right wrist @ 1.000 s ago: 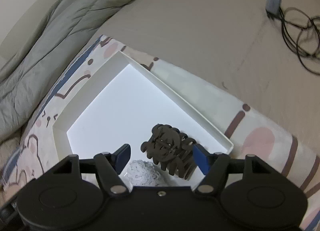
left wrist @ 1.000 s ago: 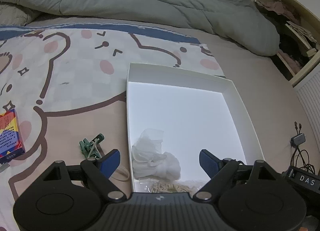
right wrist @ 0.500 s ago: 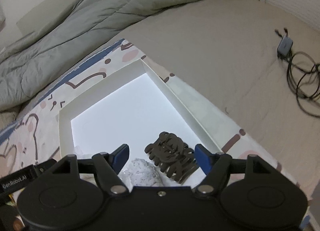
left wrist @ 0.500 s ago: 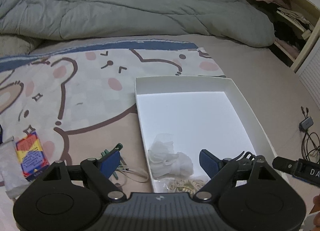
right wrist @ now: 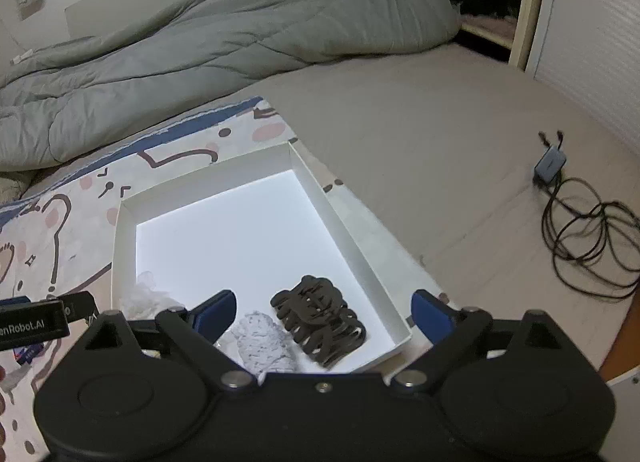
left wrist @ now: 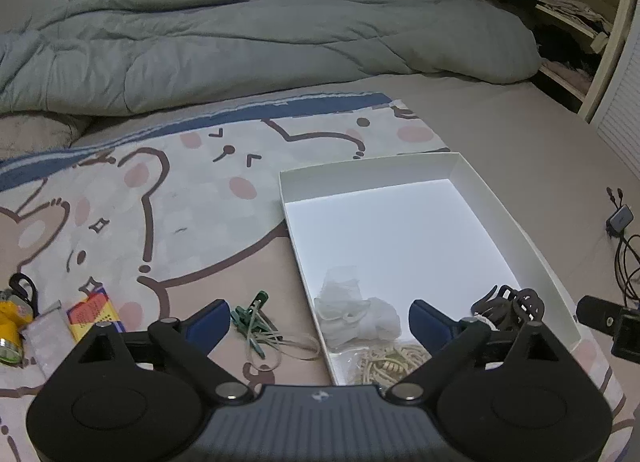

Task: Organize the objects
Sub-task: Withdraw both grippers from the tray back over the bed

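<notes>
— Grippers first: our left gripper (left wrist: 318, 322) and right gripper (right wrist: 323, 312) are both opening, nothing pinched between either pair of jaws.

— We've got the brown hair claw (right wrist: 320, 320) lying inside the white box (right wrist: 344, 226). Next we'd probably fetch the green clip (left wrist: 250, 316) left of that box.

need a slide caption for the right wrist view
Right claw opening, nothing gripped, above a white box holding a dark hair clip and a pale bundle, on a bed.
</notes>
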`<move>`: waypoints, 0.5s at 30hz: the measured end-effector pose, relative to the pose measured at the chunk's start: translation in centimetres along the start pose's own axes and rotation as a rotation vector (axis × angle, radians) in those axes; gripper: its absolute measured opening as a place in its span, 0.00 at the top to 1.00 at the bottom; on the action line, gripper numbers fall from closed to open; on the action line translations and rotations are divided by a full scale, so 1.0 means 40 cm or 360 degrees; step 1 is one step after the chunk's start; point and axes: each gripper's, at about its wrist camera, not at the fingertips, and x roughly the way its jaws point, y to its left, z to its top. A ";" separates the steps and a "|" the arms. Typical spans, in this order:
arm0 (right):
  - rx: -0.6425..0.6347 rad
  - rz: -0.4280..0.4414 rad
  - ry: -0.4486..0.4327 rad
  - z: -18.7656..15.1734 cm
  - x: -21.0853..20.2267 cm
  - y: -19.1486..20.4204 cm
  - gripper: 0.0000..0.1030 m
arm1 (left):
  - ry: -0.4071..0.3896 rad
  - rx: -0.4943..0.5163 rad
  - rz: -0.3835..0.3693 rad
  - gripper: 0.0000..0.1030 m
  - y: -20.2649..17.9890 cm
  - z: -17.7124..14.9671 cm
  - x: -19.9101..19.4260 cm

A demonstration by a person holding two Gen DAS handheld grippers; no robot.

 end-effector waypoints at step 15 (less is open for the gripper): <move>-0.0077 -0.0027 -0.0028 -0.008 -0.034 0.023 0.00 | -0.0028 0.0011 0.0008 0.00 0.031 -0.013 -0.052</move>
